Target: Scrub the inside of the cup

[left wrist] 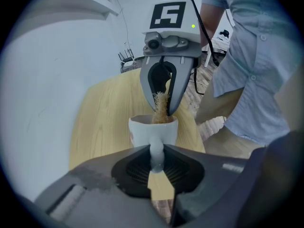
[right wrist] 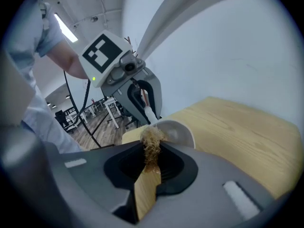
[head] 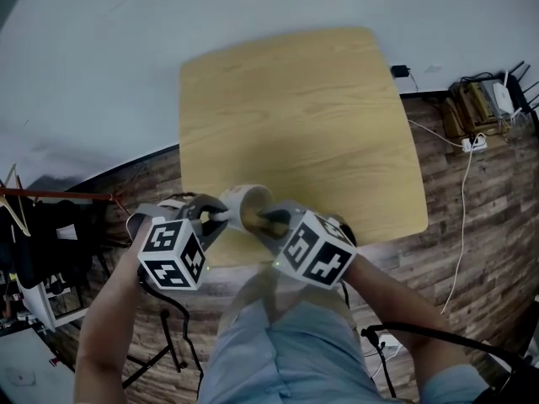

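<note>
Head view, table (head: pixel 303 116): pale wood, square with rounded corners, on a dark plank floor (head: pixel 472 225)
Head view, cup (head: pixel 244 199): white, over the table's near edge, tipped on its side with the mouth toward the right gripper
Head view, left gripper (head: pixel 217 215): at the cup's left side, marker cube facing up
Head view, right gripper (head: pixel 271 222): right at the cup's mouth, nose pointing into it
Head view, power strip (head: pixel 475 143): on the floor to the right, well apart from the table, white cable trailing from it
Left gripper view, left gripper (left wrist: pixel 156 158): jaws clamped on the cup's handle (left wrist: pixel 156 151), which runs straight between them
Left gripper view, cup (left wrist: pixel 142 132): just beyond the jaws, rim turned to the far side, table (left wrist: pixel 104 122) behind it
Left gripper view, scrubber (left wrist: pixel 160 106): tan and fibrous, hanging from the right gripper (left wrist: pixel 164 110) and dipping into the cup's mouth
Left gripper view, shirt (left wrist: pixel 256 70): light blue, on the person at the right
Right gripper view, right gripper (right wrist: pixel 151 158): jaws closed tight on the scrubber (right wrist: pixel 152 146), frayed tuft sticking out past them
Right gripper view, cup (right wrist: pixel 178 129): just ahead of the tuft, open mouth facing the camera, rim touching the fibres
Right gripper view, left gripper (right wrist: pixel 149 113): beyond the cup, gripping the white handle
Right gripper view, table (right wrist: pixel 237 127): pale wood to the right of the cup
</note>
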